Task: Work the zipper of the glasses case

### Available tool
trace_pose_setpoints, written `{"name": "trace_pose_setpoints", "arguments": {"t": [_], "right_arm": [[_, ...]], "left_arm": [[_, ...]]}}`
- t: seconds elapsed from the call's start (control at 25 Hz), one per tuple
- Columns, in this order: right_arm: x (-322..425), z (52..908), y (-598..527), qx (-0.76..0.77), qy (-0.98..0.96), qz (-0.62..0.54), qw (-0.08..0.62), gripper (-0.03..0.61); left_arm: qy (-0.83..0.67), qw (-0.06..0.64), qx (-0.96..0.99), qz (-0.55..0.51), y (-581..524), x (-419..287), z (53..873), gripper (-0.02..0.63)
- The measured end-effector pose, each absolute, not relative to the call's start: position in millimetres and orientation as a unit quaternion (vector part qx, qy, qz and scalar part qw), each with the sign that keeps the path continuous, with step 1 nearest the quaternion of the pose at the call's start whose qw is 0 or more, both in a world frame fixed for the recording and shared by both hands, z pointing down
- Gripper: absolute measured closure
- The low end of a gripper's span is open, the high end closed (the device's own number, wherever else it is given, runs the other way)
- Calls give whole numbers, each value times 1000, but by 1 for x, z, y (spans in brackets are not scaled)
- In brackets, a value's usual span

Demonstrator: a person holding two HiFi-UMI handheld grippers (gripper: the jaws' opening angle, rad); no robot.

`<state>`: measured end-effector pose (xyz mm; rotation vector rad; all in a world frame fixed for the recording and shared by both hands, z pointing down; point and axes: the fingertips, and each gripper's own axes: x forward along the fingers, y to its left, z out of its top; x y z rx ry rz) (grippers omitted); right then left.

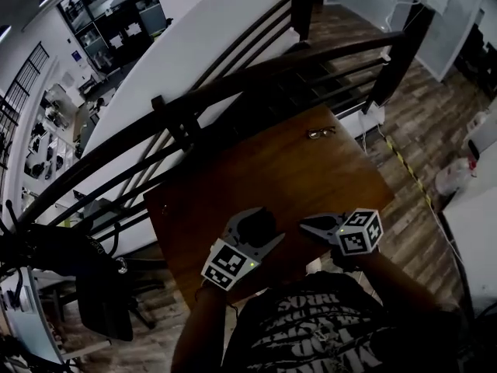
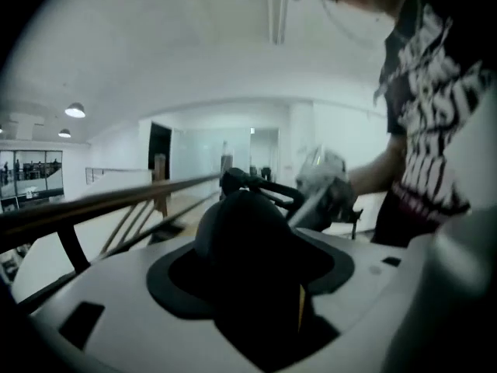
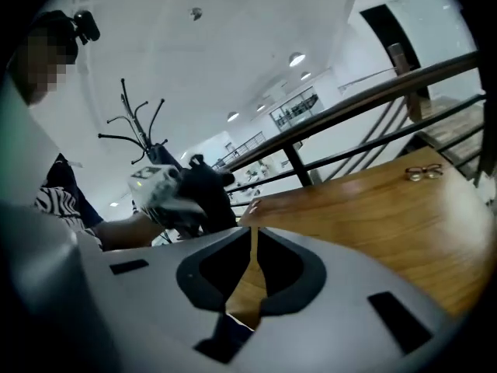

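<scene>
Left gripper clamps the dark glasses case at the bench's near edge.
Right gripper is pinched closed on nothing, just beside the case. Zipper pull shows in no view; judging from that, the right could nip the shell instead, and a tug could twist the case out of the left's hold.

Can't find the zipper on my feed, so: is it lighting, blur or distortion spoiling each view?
Head view: dim, the black rounded glasses case a featureless silhouette against the brown wooden table; wide-lens bending at the edges. Left gripper view: case backlit by the bright white room, underexposed and soft. Right gripper view: best lit, table grain clear, the thin-framed spectacles slightly soft.
</scene>
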<state>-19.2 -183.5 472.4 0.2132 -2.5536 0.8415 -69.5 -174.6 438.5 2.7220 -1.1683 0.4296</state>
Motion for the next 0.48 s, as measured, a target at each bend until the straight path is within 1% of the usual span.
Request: {"name": "trace_pose_setpoints", "arguments": {"t": [0.12, 0.2, 0.36, 0.48], "right_arm": [[-6, 473, -188, 92, -923, 310, 208, 574], [-1, 473, -184, 85, -923, 310, 211, 574], [14, 471, -177, 73, -924, 308, 216, 574], [30, 479, -178, 77, -919, 321, 216, 574]], "left_arm": [[-356, 125, 877, 297, -192, -54, 555, 322], [-331, 139, 855, 375, -194, -47, 611, 322], [-296, 169, 815, 469, -193, -40, 686, 322], [-283, 196, 789, 509, -189, -39, 723, 322]]}}
